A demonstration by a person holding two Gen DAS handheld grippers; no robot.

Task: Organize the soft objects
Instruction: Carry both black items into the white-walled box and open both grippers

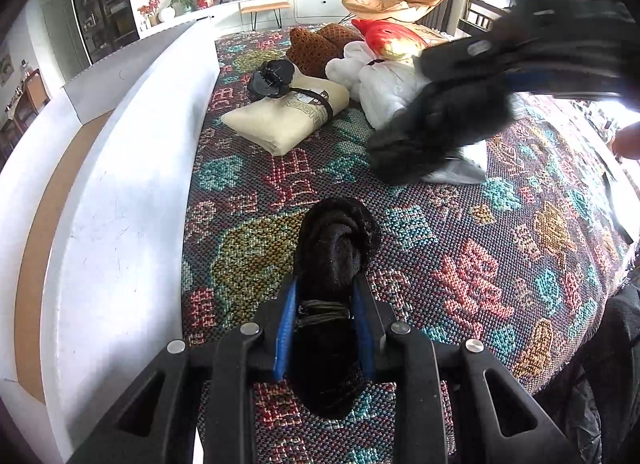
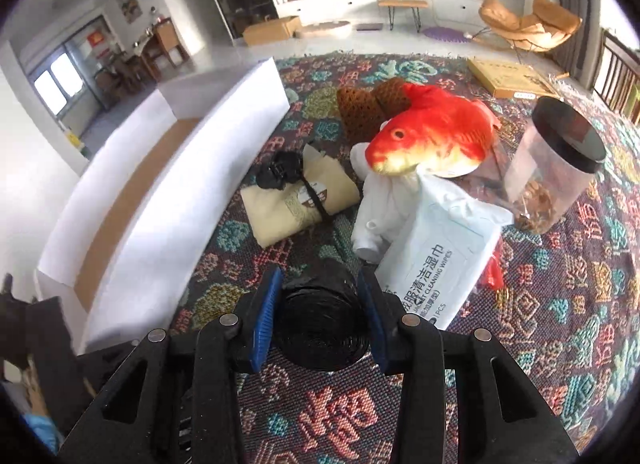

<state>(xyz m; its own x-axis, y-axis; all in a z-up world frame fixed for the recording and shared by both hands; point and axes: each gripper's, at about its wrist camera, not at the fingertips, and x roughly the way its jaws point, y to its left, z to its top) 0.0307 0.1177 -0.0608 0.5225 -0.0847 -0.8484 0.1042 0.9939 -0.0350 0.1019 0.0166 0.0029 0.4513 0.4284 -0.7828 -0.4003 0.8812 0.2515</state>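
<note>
Your right hand-held gripper (image 2: 320,304) has its blue pads on both sides of a black roll (image 2: 320,328). Past it lie a white pack of wipes (image 2: 440,256), a red toy fish (image 2: 432,132) and a tan folded cloth (image 2: 296,200). A clear jar (image 2: 556,168) with a black lid stands to the right on the patterned cloth (image 2: 560,304).

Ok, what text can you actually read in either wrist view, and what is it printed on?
"CLEANING WIPES", part of "PCS" and large Chinese characters: on the white wipes pack; smaller print blurred.
Letters like "NSEN", cut off by the strap: on the beige folded cloth; its round label unreadable.
Woven Chinese characters: on the patterned blanket.
Yellow box label: too small.
</note>
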